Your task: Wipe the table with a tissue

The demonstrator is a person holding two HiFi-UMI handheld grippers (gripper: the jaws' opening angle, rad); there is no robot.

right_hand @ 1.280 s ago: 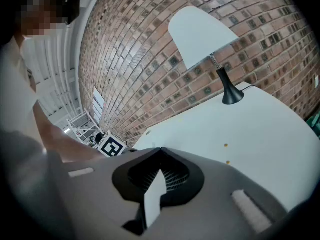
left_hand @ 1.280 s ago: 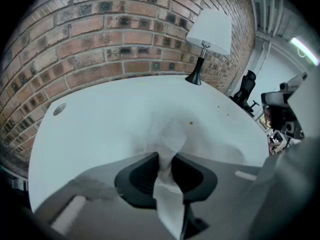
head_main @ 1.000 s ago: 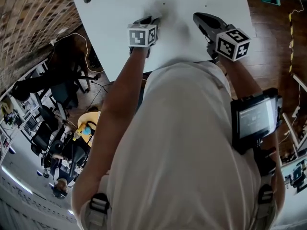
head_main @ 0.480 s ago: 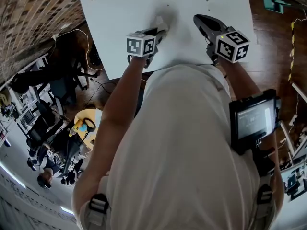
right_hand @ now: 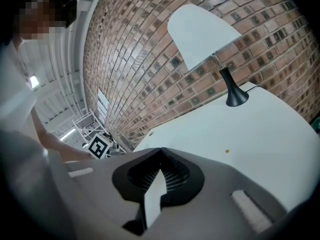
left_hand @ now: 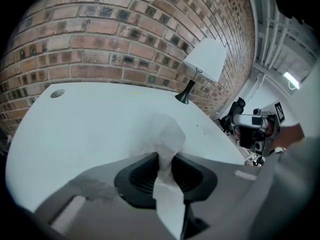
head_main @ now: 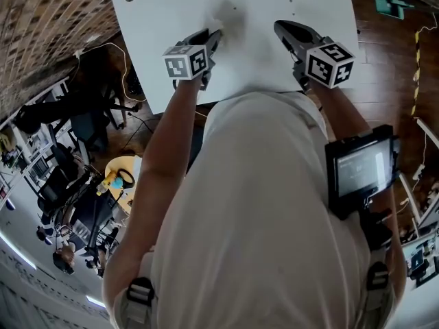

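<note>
Left hand-held gripper [left_hand: 162, 159]: jaws closed on a white tissue [left_hand: 169, 134], which is pinched between the dark pads. The crumpled end of the tissue stands out past the tips, and a flat strip trails back between the jaws toward the camera. Cannot tell whether the crumpled end touches the counter [left_hand: 85, 129]. The counter is white, with a small round hole [left_hand: 57, 93] near its far left corner. A lamp [left_hand: 202, 64] with a white shade and black foot stands at the far edge, close to a brick wall [left_hand: 125, 34]. Right margin blurred.

No legible text or labels anywhere
</note>
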